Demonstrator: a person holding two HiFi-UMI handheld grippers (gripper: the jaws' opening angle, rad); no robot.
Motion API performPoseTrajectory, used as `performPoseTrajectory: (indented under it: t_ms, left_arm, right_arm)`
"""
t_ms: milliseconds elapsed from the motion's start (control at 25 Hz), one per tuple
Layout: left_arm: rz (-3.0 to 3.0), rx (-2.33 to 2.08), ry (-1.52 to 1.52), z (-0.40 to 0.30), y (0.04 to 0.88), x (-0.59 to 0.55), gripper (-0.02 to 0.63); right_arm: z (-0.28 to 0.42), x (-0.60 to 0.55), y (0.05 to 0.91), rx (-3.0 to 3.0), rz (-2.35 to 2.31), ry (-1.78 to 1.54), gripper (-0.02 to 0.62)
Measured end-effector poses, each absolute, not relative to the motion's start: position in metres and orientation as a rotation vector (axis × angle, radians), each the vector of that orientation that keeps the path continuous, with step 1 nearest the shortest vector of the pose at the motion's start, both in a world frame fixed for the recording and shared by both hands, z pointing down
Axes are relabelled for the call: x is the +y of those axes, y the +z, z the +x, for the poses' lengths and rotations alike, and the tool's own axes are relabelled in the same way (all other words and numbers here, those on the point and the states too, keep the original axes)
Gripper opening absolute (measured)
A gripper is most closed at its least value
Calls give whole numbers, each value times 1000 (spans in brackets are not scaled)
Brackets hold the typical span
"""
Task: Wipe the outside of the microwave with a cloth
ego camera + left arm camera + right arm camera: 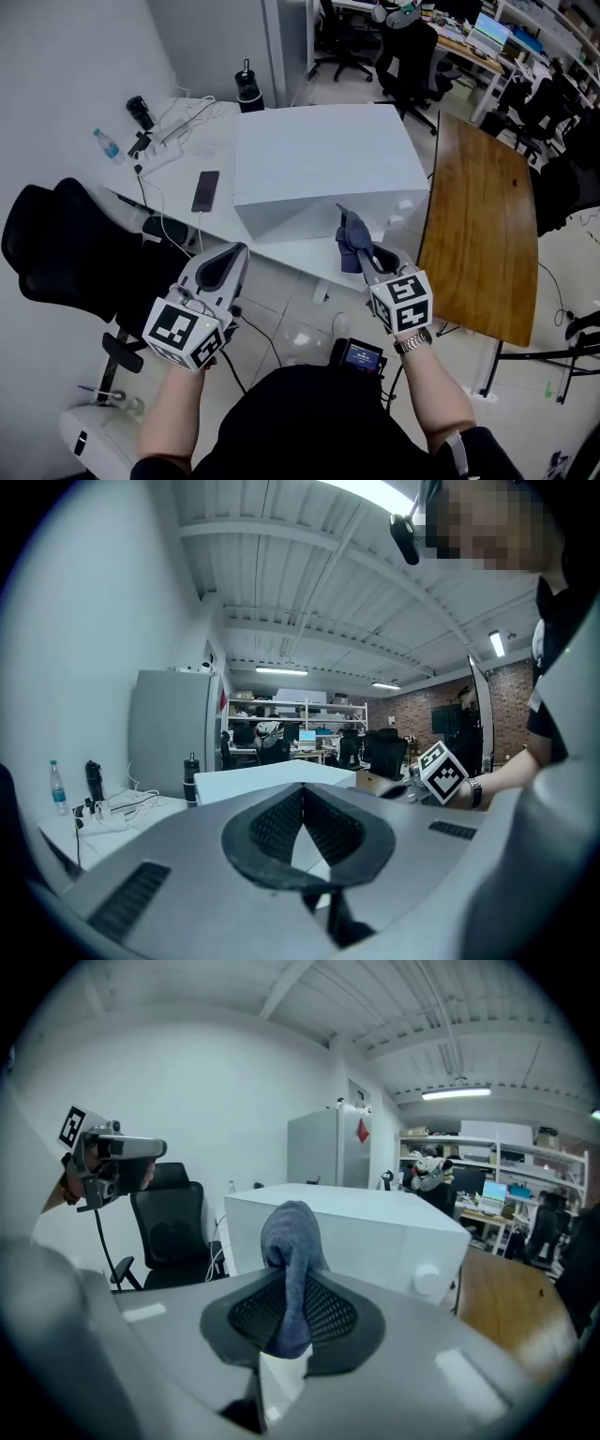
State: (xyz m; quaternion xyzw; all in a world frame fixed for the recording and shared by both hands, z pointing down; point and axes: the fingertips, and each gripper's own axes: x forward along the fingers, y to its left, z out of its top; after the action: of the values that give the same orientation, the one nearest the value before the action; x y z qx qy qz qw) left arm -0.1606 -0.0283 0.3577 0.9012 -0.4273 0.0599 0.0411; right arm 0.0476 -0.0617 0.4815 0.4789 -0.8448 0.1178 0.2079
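A white microwave stands on a white table, its front with a round knob facing me. My right gripper is shut on a grey-blue cloth, which sticks up between the jaws, just in front of the microwave's lower right front. My left gripper hangs shut and empty to the left, short of the table's near edge. In the left gripper view the microwave lies ahead beyond the closed jaws.
A black phone, cables with a power strip, a water bottle and a black flask sit on the white table. A wooden table stands to the right, a black office chair to the left.
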Motion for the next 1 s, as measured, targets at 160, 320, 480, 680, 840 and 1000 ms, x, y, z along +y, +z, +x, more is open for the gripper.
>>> performPoseTrajectory:
  t_ms: [160, 320, 480, 680, 840, 1000]
  left_arm:
    - [2728, -1371, 182, -189, 357, -15, 5]
    - [2692, -1441, 192, -219, 356, -2, 5]
    - [2650, -1517, 184, -251, 353, 7, 5]
    - [2627, -1585, 179, -280, 348, 12, 5]
    - [2612, -1615, 184, -297, 348, 13, 5]
    - [2601, -1637, 191, -307, 347, 11, 5]
  right_arm:
    - [-19, -59, 481, -2438, 1206, 247, 48]
    - [-82, -60, 487, -2506, 1087, 182, 48]
    - [-133, -66, 494, -2547, 1012, 143, 48]
    - [-169, -88, 508, -2539, 1012, 108, 48]
    - [-184, -105, 524, -2511, 1029, 126, 48]
    - [-192, -124, 542, -2466, 1037, 154, 48]
